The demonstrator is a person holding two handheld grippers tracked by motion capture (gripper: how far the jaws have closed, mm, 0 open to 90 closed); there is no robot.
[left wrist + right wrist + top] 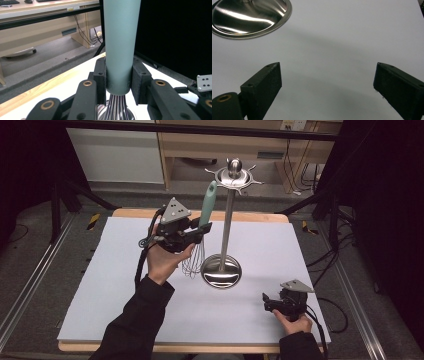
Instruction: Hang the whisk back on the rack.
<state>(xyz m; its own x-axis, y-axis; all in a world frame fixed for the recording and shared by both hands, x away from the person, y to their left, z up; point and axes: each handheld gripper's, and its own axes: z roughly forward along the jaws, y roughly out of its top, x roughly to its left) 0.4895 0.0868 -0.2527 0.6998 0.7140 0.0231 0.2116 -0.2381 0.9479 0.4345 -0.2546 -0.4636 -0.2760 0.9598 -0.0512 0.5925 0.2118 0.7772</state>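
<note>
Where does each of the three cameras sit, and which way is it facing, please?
High view: above the person's side of the table, looking forward and down; both forearms show, the left claw shut on the whisk beside the utensil stand, the right claw low.
Left gripper view: rides the left claw, looking along its jaws at the whisk's teal handle upright between them.
Right gripper view: rides the right claw, jaws wide, looking down at the table.
Shared: the stand's steel base appears in the high and right gripper views.
</note>
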